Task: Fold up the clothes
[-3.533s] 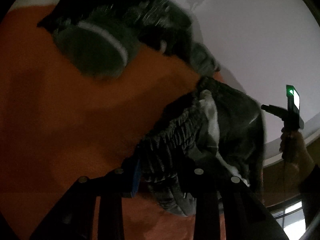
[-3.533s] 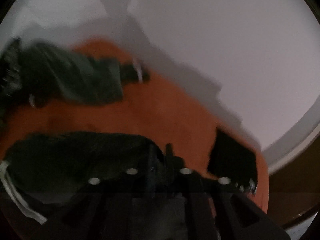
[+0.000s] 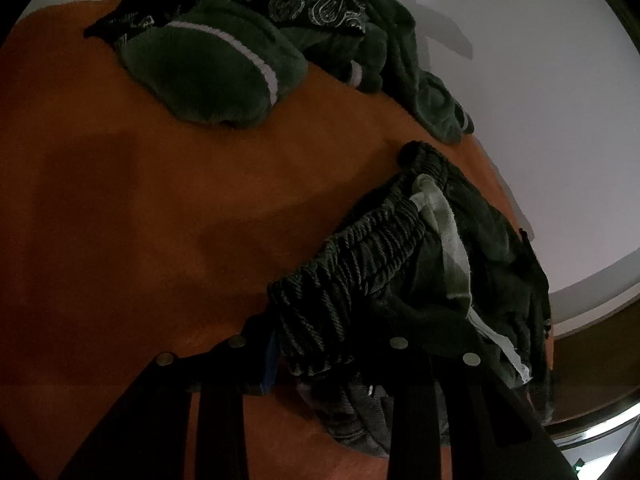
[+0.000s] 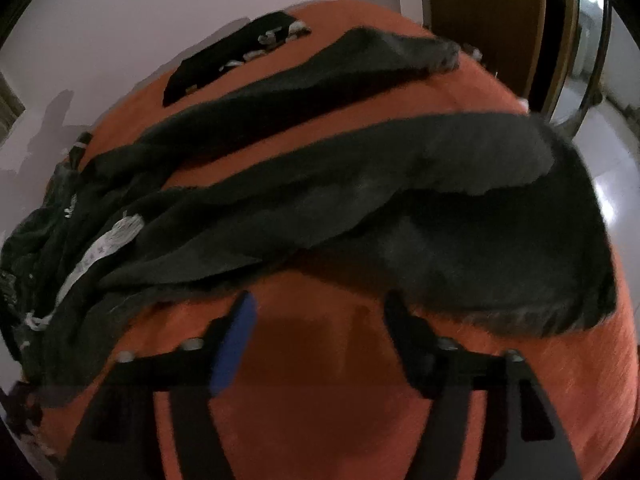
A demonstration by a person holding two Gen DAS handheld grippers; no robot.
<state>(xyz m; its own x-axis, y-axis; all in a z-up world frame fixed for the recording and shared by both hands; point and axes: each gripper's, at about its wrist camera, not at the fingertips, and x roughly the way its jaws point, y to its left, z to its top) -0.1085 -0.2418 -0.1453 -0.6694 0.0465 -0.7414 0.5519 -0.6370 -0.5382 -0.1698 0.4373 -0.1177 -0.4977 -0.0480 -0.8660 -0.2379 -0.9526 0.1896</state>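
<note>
In the left wrist view, the left gripper (image 3: 320,354) is clamping the gathered waistband of the dark trousers (image 3: 360,264), which is running up and to the right across the orange cover (image 3: 120,200); the far fingertip is hidden under cloth. In the right wrist view, the right gripper (image 4: 320,312) is opening with nothing between its jaws, and the trouser legs (image 4: 400,184) are stretching from left to right, blurred.

A home: clothes (image 3: 224,68) heaped on an orange bedspread (image 3: 120,220).
</note>
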